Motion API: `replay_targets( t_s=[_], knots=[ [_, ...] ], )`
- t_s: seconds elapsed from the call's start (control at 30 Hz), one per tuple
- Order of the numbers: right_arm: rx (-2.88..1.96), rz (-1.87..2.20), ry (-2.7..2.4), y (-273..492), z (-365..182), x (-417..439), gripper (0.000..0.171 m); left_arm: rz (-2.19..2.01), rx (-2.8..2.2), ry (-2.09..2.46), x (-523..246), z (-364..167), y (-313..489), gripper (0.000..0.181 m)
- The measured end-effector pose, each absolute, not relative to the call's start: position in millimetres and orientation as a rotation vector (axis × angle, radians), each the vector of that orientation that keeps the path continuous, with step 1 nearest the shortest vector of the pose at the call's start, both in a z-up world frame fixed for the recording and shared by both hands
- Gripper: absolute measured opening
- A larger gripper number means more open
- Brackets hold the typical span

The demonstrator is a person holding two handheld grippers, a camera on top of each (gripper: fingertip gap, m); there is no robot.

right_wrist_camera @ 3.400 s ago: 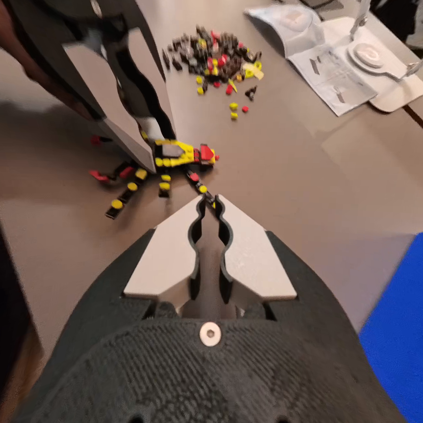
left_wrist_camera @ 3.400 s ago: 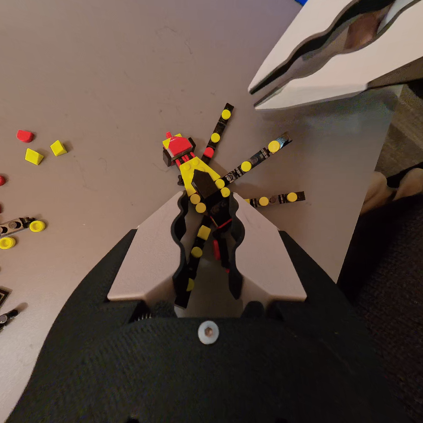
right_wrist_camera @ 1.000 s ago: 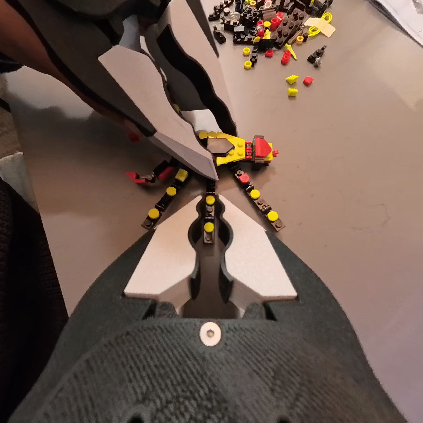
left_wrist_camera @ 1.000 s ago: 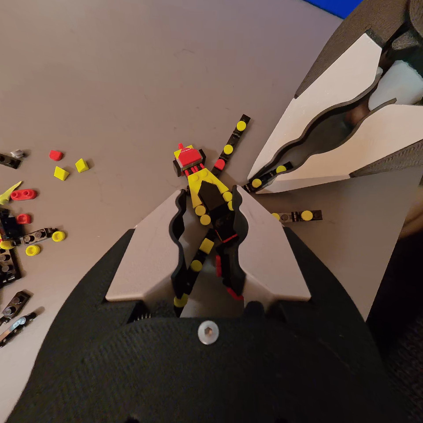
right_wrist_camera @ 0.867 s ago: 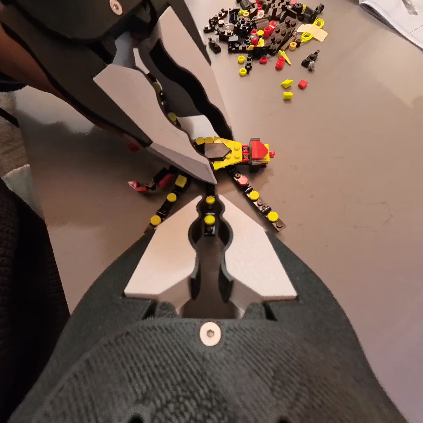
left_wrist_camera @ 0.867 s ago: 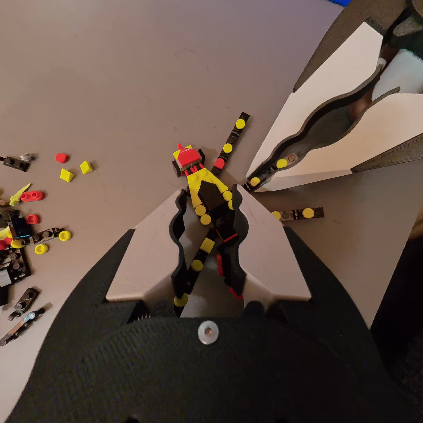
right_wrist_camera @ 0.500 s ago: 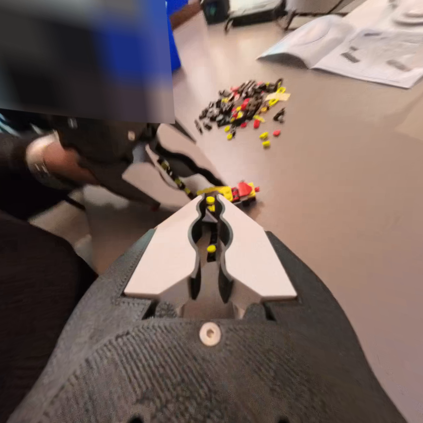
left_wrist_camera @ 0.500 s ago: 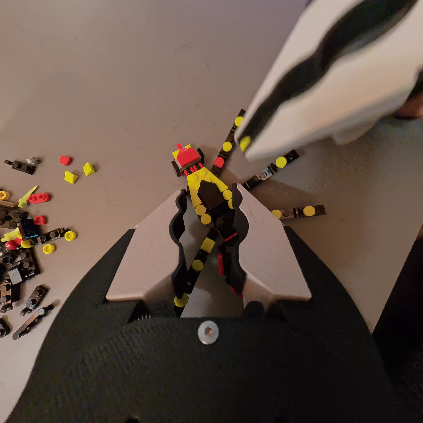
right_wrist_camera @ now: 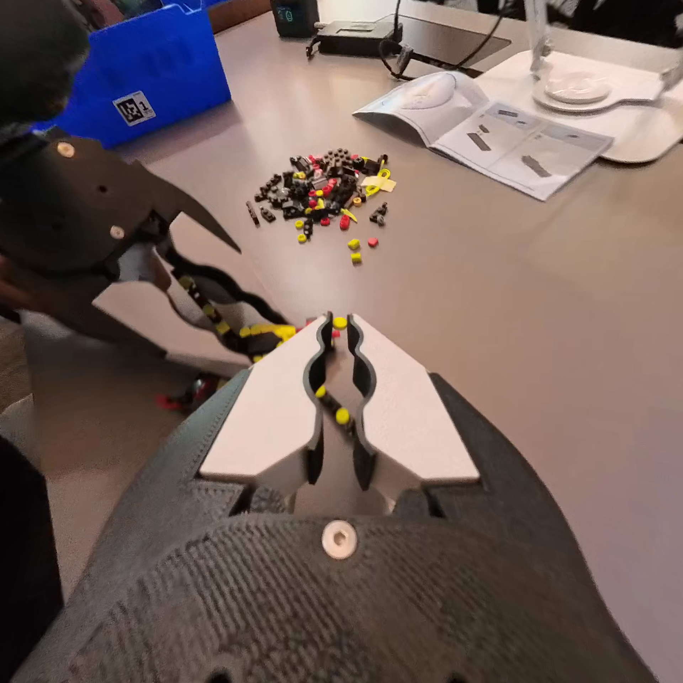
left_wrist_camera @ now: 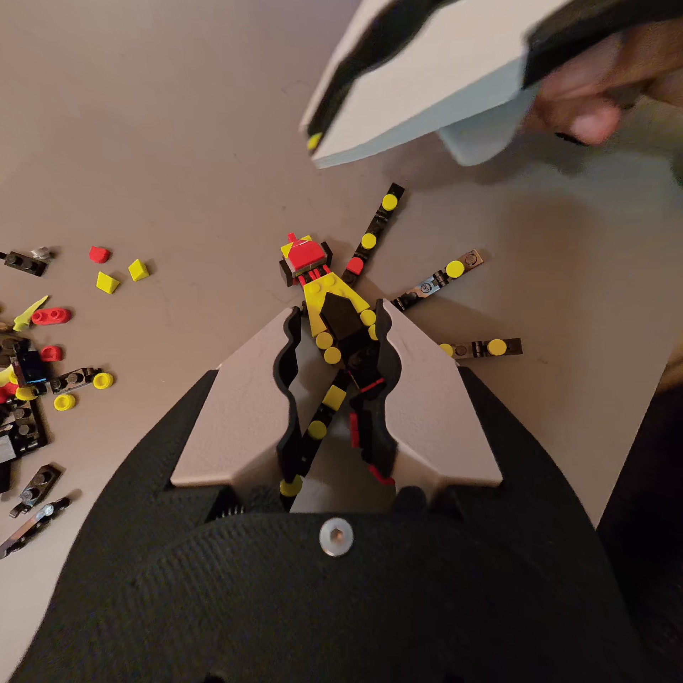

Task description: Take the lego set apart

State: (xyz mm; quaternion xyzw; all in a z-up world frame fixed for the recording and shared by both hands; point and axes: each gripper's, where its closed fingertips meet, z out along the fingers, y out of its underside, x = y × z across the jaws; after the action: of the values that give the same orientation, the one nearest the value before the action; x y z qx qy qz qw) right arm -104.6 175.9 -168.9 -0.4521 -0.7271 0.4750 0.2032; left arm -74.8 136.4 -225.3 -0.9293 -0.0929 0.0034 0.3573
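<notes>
A yellow and black lego model (left_wrist_camera: 334, 314) with a red head (left_wrist_camera: 305, 253) lies on the table. My left gripper (left_wrist_camera: 338, 314) is shut on its body and pins it down; one leg and a red-tipped part run back between the fingers. Three black legs with yellow studs (left_wrist_camera: 436, 281) spread to the right. My right gripper (right_wrist_camera: 338, 322) is shut on a small yellow round stud (right_wrist_camera: 339, 322), held above the table. In the left wrist view it is blurred at the upper right (left_wrist_camera: 314, 148), the stud (left_wrist_camera: 314, 141) at its tip. The left gripper (right_wrist_camera: 281, 329) and model show at the left of the right wrist view.
A pile of loose black, red and yellow pieces (right_wrist_camera: 321, 192) lies farther out, and also shows at the left of the left wrist view (left_wrist_camera: 29, 369). A blue bin (right_wrist_camera: 148, 74), an open booklet (right_wrist_camera: 499, 140) and a white stand (right_wrist_camera: 591, 92) sit at the back. The table edge (left_wrist_camera: 635, 443) is close on the right.
My right gripper closed on the middle leg, then lifted up and away with a yellow stud; that leg now shows a bare stud. My left gripper kept holding the model.
</notes>
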Motion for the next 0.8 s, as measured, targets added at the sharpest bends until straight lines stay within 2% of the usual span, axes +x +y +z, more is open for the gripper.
replay_targets(
  t_s=[0.23, 0.4, 0.7, 0.8],
  knots=[
    [-1.371, 1.321, -2.259, 139, -205, -174, 0.007, 0.026, -2.390, -0.227, -74, -225, 136, 0.042],
    [-1.295, 1.244, -2.324, 118, -209, -185, 0.019, -0.026, -2.372, -0.248, -74, -226, 136, 0.042],
    [-1.288, 1.219, -2.115, 183, -160, -124, 0.023, -0.053, -2.361, -0.249, -74, -226, 136, 0.042],
    [-1.238, 1.229, -2.148, 177, -167, -78, 0.016, -0.056, -2.359, -0.253, -75, -226, 136, 0.042]
  ],
)
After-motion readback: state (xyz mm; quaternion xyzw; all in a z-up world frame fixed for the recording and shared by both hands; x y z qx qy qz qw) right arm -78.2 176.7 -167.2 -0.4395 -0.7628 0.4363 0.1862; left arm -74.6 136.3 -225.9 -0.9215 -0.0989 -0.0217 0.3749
